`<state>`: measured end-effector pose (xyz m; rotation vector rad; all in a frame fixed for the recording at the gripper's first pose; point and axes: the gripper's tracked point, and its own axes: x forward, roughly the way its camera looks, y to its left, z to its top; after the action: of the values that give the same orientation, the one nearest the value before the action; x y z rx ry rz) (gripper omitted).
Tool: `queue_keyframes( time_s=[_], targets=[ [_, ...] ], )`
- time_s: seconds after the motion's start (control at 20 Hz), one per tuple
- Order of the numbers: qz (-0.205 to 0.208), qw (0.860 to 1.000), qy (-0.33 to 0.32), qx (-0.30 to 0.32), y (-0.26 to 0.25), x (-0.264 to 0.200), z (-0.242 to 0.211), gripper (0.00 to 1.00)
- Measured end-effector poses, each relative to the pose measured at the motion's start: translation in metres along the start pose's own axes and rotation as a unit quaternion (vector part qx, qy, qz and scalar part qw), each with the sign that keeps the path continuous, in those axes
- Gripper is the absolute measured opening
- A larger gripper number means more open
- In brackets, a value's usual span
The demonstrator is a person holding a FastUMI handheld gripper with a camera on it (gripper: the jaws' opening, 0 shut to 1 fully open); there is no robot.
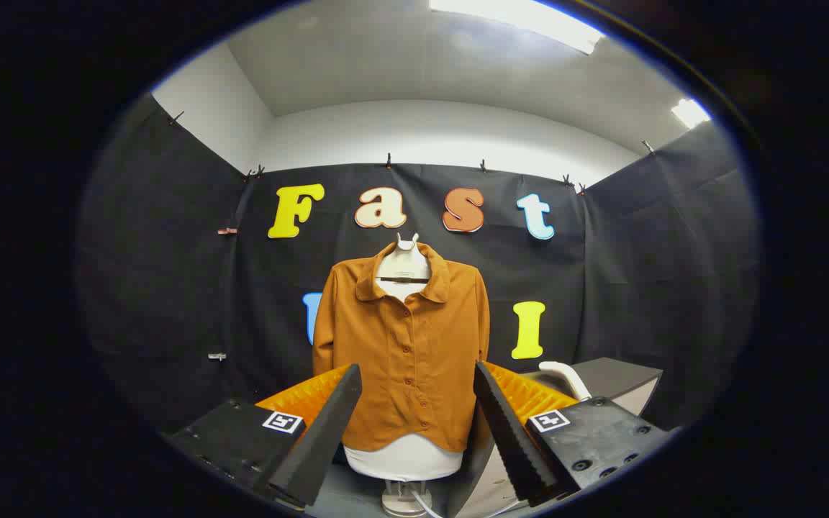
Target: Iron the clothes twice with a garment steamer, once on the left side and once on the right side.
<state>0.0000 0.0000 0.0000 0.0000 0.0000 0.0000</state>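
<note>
Hanging square on a white mannequin torso, the orange-brown shirt faces the camera with its button row running straight down the middle, which makes sense: buttoned up and spread flat like that, both front halves are open for a steaming pass. It sits beyond the gripper, centred in the gap between the fingers, well apart from them. Those fingers are spread wide and hold nothing, so I'd guess nothing's been picked up yet. A white curved piece pokes up just past the right-hand finger, next to a dark box; could be the steamer's handle, can't really tell. The mannequin's stand and a cord show at the bottom. Black cloth walls are clipped up all round, with white wall and ceiling lights above.
</note>
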Motion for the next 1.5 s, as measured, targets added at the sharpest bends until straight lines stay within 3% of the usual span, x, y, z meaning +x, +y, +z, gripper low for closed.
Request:
queue_keyframes(
  time_s=[0.95,1.5],
  targets=[
    [-0.02,1.0,0.012,0.009,0.002,0.009,-0.005,0.98],
    [-0.09,0.996,0.025,0.008,-0.012,0.01,-0.019,0.98]
  ],
)
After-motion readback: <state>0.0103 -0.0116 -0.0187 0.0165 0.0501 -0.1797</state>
